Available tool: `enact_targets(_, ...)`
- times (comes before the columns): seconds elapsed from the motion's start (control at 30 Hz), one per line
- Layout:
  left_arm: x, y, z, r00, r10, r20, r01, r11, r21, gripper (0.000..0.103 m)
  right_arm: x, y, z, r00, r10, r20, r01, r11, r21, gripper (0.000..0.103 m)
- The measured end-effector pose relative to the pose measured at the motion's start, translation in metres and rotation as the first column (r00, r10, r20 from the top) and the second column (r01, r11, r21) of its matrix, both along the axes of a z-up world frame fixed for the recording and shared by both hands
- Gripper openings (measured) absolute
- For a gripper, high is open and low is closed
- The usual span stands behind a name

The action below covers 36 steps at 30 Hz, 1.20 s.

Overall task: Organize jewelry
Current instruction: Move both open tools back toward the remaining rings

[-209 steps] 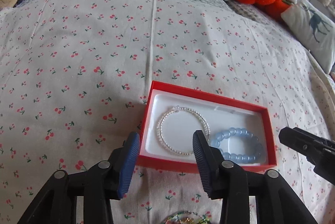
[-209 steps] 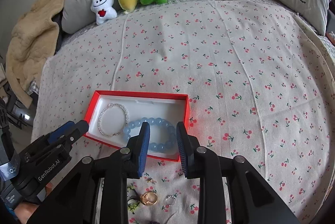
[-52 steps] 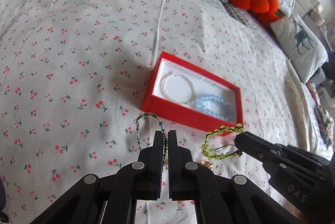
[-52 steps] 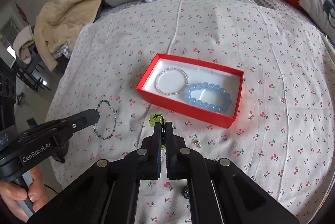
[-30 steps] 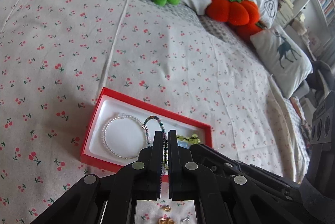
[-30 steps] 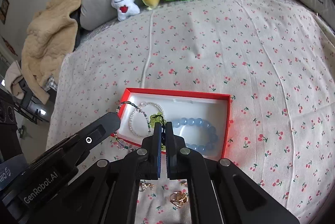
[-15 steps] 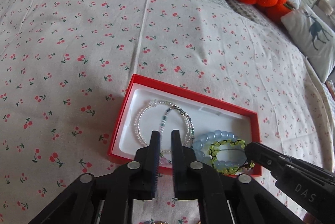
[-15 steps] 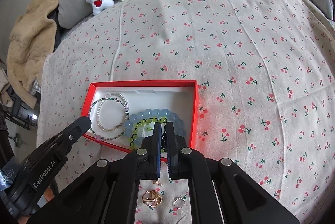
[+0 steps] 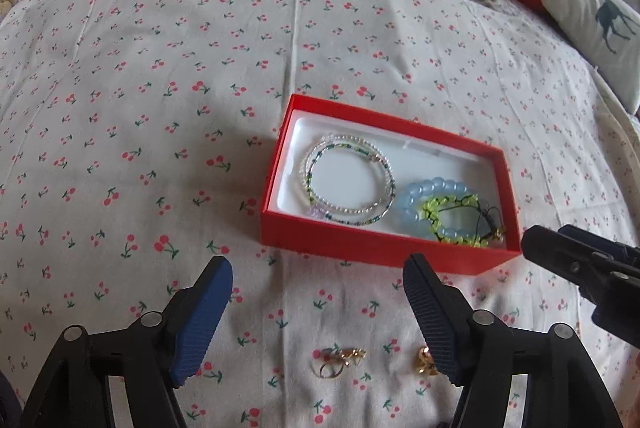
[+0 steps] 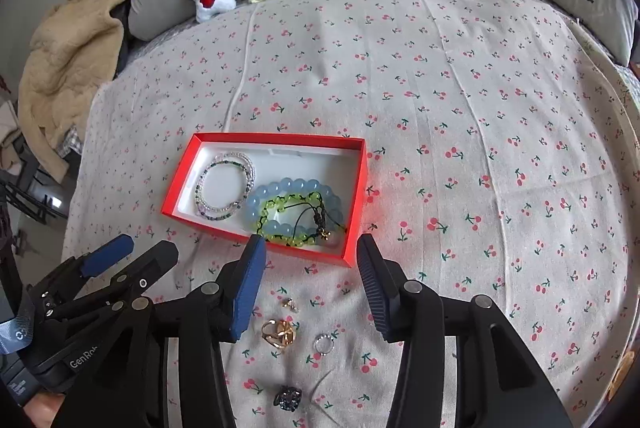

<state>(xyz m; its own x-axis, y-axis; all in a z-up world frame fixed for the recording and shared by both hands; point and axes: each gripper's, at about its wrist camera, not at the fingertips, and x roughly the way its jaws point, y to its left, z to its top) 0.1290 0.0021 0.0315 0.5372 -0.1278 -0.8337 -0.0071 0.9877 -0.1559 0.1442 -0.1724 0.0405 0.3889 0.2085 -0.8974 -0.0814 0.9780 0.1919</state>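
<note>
Red cardboard walls of the jewelry box hide the near edges of the bracelets inside: thin seed-bead loops at its left end, a yellow-green knotted cord bracelet lying on glossy blue beads at its right. Low in the frame, the left gripper and right gripper have just been opening, ribbed blue fingers apart and empty. Small gold rings on the cherry-print bedspread blur together.
</note>
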Motion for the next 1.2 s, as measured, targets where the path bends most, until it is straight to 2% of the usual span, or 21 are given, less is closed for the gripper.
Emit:
enact_targets(0.07, -0.005, 0.002, -0.003, 1.0, -0.003, -0.017, 0.003, 1.0, 0.008, 0.079, -0.004, -0.001, 0.0, 1.0, 0.005, -0.007, -0.005, 1.0, -0.003, 0.06)
enact_targets(0.27, -0.021, 0.009, -0.007, 0.998, -0.015, -0.056, 0.016, 0.999, 0.027, 0.087, -0.017, -0.006, 0.0, 1.0, 0.014, -0.011, -0.014, 0.999, -0.036, 0.067)
enact_targets(0.43, -0.033, 0.017, -0.01, 0.997, -0.015, -0.07, 0.018, 0.999, 0.04, 0.091, -0.03, -0.005, -0.005, 0.999, 0.038, -0.035, -0.04, 0.997, -0.065, 0.068)
enact_targets(0.97, -0.062, 0.029, -0.033, 0.987, -0.049, -0.152, 0.056, 0.997, 0.045, 0.092, -0.059, 0.005, -0.025, 0.989, 0.105, -0.101, -0.12, 0.982, -0.148, 0.071)
enact_targets(1.2, -0.075, 0.029, -0.047, 0.977, -0.081, -0.199, 0.094, 0.994, 0.056, 0.092, -0.074, 0.013, -0.04, 0.974, 0.149, -0.17, -0.18, 0.967, -0.178, 0.071)
